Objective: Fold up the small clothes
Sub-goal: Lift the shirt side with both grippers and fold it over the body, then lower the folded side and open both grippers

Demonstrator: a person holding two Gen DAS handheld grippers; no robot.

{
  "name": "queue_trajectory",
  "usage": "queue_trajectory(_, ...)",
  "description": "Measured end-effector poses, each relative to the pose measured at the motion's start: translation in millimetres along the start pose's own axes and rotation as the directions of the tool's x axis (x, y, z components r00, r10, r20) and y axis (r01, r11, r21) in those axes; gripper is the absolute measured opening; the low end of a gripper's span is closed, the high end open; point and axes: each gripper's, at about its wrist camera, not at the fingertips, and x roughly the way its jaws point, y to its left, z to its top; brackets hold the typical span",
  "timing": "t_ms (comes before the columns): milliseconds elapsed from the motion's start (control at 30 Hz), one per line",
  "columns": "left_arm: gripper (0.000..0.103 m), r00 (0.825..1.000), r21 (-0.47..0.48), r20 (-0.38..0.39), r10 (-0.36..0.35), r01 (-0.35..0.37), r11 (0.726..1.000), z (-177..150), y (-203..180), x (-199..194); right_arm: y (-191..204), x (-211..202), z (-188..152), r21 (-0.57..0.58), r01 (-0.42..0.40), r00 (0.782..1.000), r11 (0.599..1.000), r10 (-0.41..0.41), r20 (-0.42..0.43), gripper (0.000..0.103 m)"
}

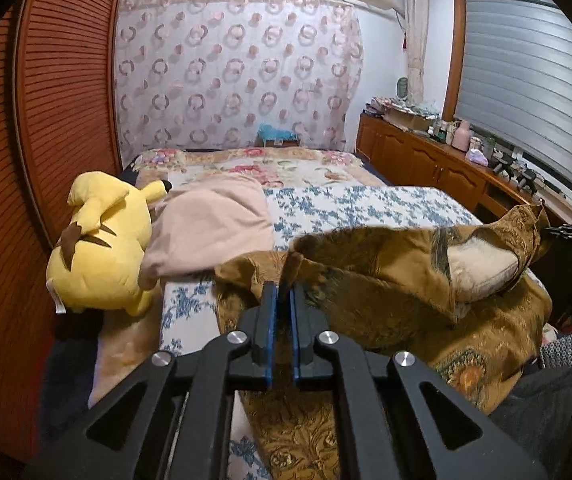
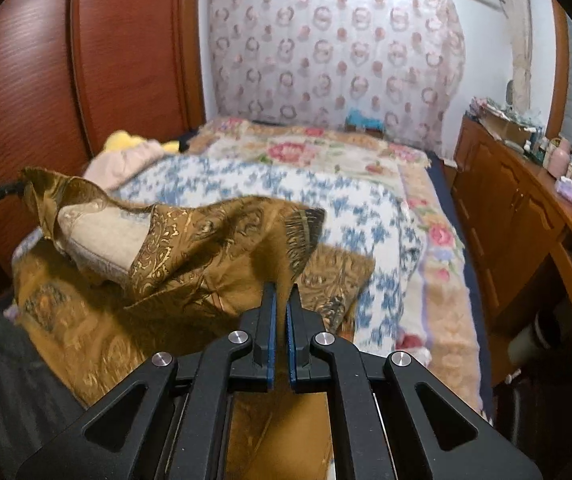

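A brown-gold patterned garment point(image 1: 386, 264) point(image 2: 206, 240) lies partly on the bed, its upper layer lifted and stretched between the two grippers. Its cream lining point(image 1: 482, 268) point(image 2: 102, 232) shows where the edge turns over. My left gripper point(image 1: 284, 288) is shut on one corner, the cloth pinched between its blue pads. My right gripper point(image 2: 284, 288) is shut on a fringed corner. Each wrist view catches the other gripper at the frame's edge: the right gripper point(image 1: 566, 232) and the left gripper point(image 2: 2, 192), each at a raised point of the cloth.
A yellow plush toy point(image 1: 98, 248) and a pink cloth point(image 1: 210, 228) lie at the bed's left side. The bed cover point(image 1: 358, 204) is blue-floral. A louvred wooden wardrobe point(image 1: 26, 140) stands left; a cluttered wooden cabinet point(image 1: 426, 160) runs along the right.
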Motion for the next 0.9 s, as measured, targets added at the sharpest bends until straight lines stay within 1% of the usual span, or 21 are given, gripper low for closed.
queue_trajectory(67,0.009,1.0,-0.001,-0.011,0.016,-0.016,1.0,0,3,1,-2,2,-5,0.005,-0.002,1.0,1.0,0.002,-0.018,0.004)
queue_trajectory(133,0.022,1.0,-0.012,-0.006,0.012,-0.013,1.0,1,9,0,-7,0,-6,0.015,0.019,1.0,1.0,-0.019,-0.016,0.01)
queue_trajectory(167,0.025,1.0,-0.015,-0.004,0.011,-0.011,1.0,2,10,0,-10,-1,-5,0.016,0.03,0.999,0.999,-0.03,-0.012,0.013)
queue_trajectory(233,0.038,1.0,-0.012,-0.003,0.015,-0.015,1.0,4,13,1,-16,-7,-1,0.024,0.037,0.999,0.999,-0.038,0.008,0.026)
queue_trajectory(267,0.042,1.0,-0.01,-0.002,0.018,-0.018,1.0,5,13,3,-19,-9,3,0.027,0.048,0.999,0.998,-0.049,0.017,0.031)
queue_trajectory(300,0.045,1.0,-0.009,-0.001,0.018,-0.018,1.0,6,14,4,-20,-10,3,0.026,0.055,0.998,0.998,-0.056,0.022,0.041)
queue_trajectory(333,0.05,1.0,-0.011,-0.004,0.016,-0.016,1.0,7,15,8,-21,-10,7,0.023,0.063,0.998,0.998,-0.063,0.031,0.044)
queue_trajectory(400,0.058,1.0,-0.01,-0.008,0.015,-0.015,1.0,10,17,16,-24,-8,12,0.016,0.061,0.997,0.998,-0.062,0.041,0.046)
queue_trajectory(500,0.058,0.999,-0.001,-0.028,0.021,-0.021,1.0,13,17,32,-28,6,17,0.014,0.076,0.997,0.997,-0.076,0.033,0.049)
queue_trajectory(600,0.058,0.998,-0.005,-0.055,0.029,-0.029,1.0,13,19,51,-35,31,20,0.031,0.056,0.998,0.998,-0.057,0.005,0.05)
queue_trajectory(700,0.058,0.996,-0.006,-0.08,0.042,-0.042,0.999,13,21,69,-38,58,19,0.035,0.055,0.998,0.998,-0.054,-0.032,0.058)
queue_trajectory(733,0.058,0.995,-0.007,-0.09,0.05,-0.05,0.999,13,22,75,-39,65,18,0.04,0.053,0.998,0.998,-0.051,-0.043,0.059)
queue_trajectory(800,0.058,0.993,-0.015,-0.101,0.055,-0.057,0.998,13,25,83,-44,85,15,0.049,0.059,0.995,0.997,-0.055,-0.084,0.06)
queue_trajectory(900,0.058,0.991,-0.031,-0.121,0.059,-0.063,0.998,14,30,98,-50,105,11,0.067,0.081,0.99,0.994,-0.072,-0.121,0.06)
